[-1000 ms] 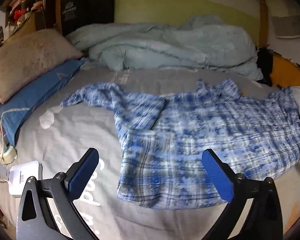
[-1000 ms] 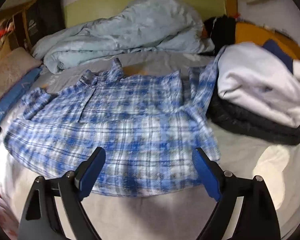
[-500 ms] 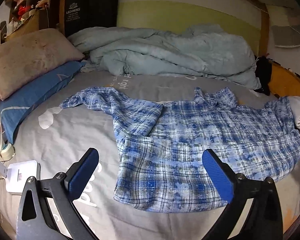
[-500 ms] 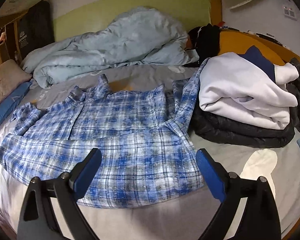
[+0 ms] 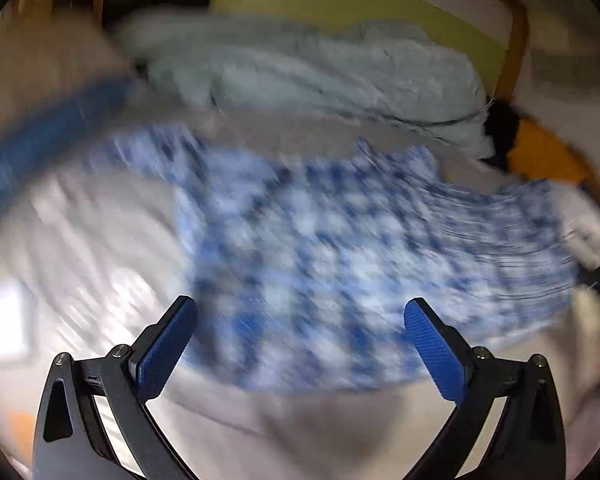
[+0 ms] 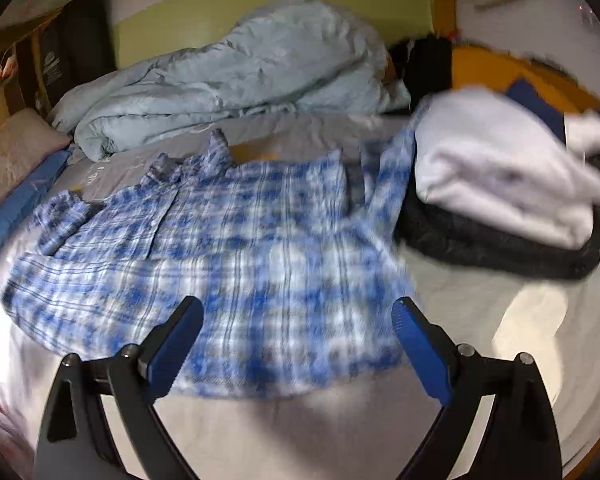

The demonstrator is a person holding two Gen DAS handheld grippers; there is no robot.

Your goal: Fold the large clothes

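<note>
Shirt [image 6: 236, 248] lies spread flat on the grey sheet [image 6: 284, 432], filling the middle of the right-wrist frame: blue and white plaid, collar [image 6: 216, 148] toward the top, one sleeve [image 6: 60, 216] bunched at the left, the other sleeve [image 6: 392, 176] running up against the clothes pile at the right. Hem edge lies nearest the camera, a little wavy. Fabric looks soft, lightly creased, not yet folded. Pile at upper right: white garment [image 6: 500, 176] on top of a black one [image 6: 492, 244]. Pale blue duvet [image 6: 244, 76] heaped across the top of the frame. Right gripper [image 6: 298, 340] spread wide, its jaws having just opened further, nothing between them, hanging above the hem. Left-wrist view heavily blurred: shirt [image 5: 340, 248] across centre, blue pillow [image 5: 48, 136] at the left. Left gripper [image 5: 300, 344] also spread wide, empty, over the shirt's near edge.
</note>
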